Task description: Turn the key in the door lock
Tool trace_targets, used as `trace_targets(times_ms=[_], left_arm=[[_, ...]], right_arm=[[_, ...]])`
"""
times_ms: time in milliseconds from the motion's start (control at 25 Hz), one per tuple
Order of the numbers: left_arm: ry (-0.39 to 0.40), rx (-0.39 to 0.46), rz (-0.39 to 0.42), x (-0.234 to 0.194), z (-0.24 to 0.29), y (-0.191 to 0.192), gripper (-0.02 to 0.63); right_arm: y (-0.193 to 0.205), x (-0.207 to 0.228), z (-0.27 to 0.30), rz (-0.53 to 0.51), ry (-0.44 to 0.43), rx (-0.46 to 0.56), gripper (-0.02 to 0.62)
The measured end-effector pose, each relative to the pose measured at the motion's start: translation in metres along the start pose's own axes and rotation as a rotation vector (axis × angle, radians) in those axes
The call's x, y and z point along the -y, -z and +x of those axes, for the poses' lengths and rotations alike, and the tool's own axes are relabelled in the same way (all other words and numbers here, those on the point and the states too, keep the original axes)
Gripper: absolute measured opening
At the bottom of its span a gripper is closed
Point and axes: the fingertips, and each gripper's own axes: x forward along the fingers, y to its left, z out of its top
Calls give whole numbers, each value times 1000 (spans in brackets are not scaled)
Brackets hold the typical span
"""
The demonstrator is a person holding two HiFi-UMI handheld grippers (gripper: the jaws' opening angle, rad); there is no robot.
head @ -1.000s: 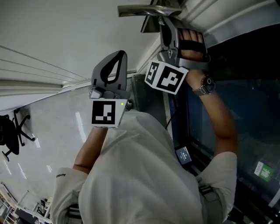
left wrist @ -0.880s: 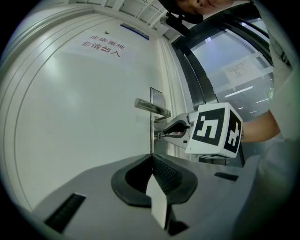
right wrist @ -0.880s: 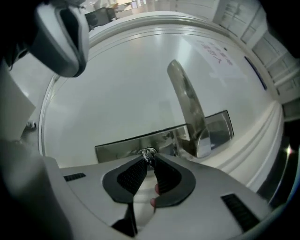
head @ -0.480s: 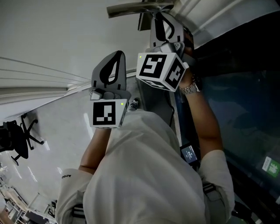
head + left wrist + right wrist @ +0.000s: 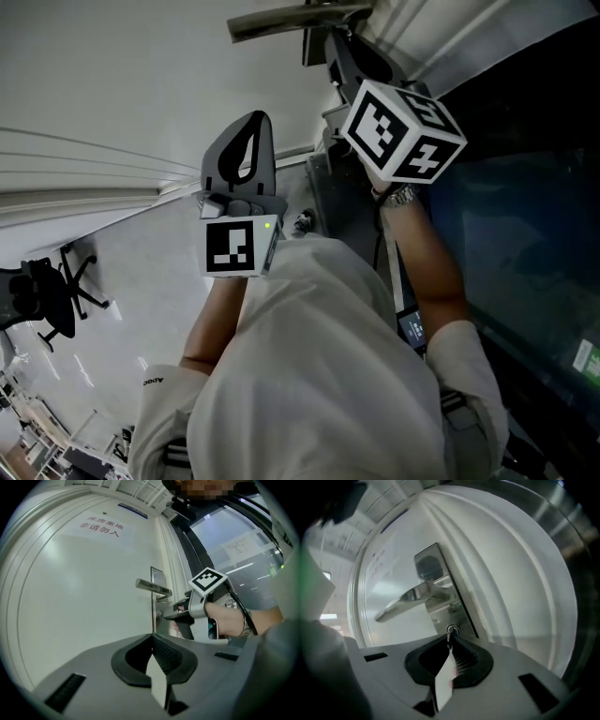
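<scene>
The lock plate (image 5: pixel 440 592) sits on a white door (image 5: pixel 79 602), with the silver lever handle (image 5: pixel 410 601) above the keyhole. A small metal key (image 5: pixel 452 631) sticks out of the lock. My right gripper (image 5: pixel 450 639) points level at it, and its jaws are closing, with the tips pinching the key's head. In the left gripper view the right gripper (image 5: pixel 169 615) reaches the lock under the handle (image 5: pixel 153 587). My left gripper (image 5: pixel 152 639) is held back from the door with its jaws together and nothing between them. In the head view the left gripper (image 5: pixel 246 141) is left of the right gripper's marker cube (image 5: pixel 403 131).
Red print (image 5: pixel 102 527) is on the door's upper part. A dark glass wall (image 5: pixel 525 234) stands to the right of the door frame. An office chair (image 5: pixel 47 300) stands on the pale floor at the left.
My right gripper has rolled about its own axis at the lock, so its marker cube shows other faces. My left gripper has stayed where it was.
</scene>
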Motion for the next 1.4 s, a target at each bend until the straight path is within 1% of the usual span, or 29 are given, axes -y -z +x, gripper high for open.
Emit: trace_targets(times_ms=[120, 240, 280, 320, 360, 400, 440, 480, 520, 560, 600, 640, 760, 840, 880, 920, 960, 1000, 1040, 1120, 1280, 1400], left_arm=[[-5, 6, 6, -1, 0, -2, 9], [-7, 1, 14, -1, 1, -2, 9], [-8, -5, 15, 0, 1, -2, 10], [-9, -14, 19, 0, 1, -1, 9], [-10, -20, 25, -1, 0, -1, 10], [-10, -18, 28, -1, -1, -2, 9], [-8, -10, 28, -1, -2, -3, 9], [-6, -2, 28, 0, -2, -3, 9], [-5, 1, 29, 0, -1, -3, 9], [-3, 0, 30, 0, 0, -2, 10], [-1, -2, 30, 1, 1, -1, 10], [1, -3, 31, 1, 2, -1, 10], [15, 2, 33, 4, 2, -1, 9], [23, 3, 28, 5, 2, -1, 9], [26, 2, 24, 6, 3, -1, 10], [28, 3, 19, 6, 3, -1, 10], [31, 5, 16, 7, 3, -2, 10], [33, 7, 16, 9, 3, -3, 10], [35, 8, 19, 9, 3, -3, 9], [35, 3, 23, 9, 1, -2, 9], [21, 3, 21, 4, -1, -2, 9], [13, 5, 24, 1, -4, -3, 9]], right_arm=[[2, 3, 1, 346, -80, 4, 14], [2, 5, 2, 683, -152, 42, 14], [1, 7, 2, 777, -173, 57, 14], [1, 8, 2, 848, -192, 71, 14], [0, 7, 2, 887, -208, 80, 14], [0, 6, 2, 885, -221, 80, 14], [0, 3, 2, 842, -228, 70, 12], [1, 1, 0, 768, -227, 54, 15], [2, -1, -2, 671, -219, 35, 42], [2, -2, -5, 546, -206, 19, 99], [1, -2, -8, 392, -184, 8, 127], [-2, -2, -11, 212, -148, 2, 144], [-7, -3, -19, -402, 9, -14, 152], [-4, -7, -21, -788, 93, -50, 152], [0, -9, -21, -959, 129, -71, 152], [3, -9, -21, -1103, 163, -84, 152], [5, -9, -21, -1213, 192, -91, 151], [8, -8, -21, -1287, 211, -94, 150], [10, -7, -20, -1334, 221, -98, 150], [12, -8, -19, -1391, 225, -102, 152], [11, -15, -12, -1475, 224, -107, 150], [12, -19, -5, -1491, 227, -126, 149]])
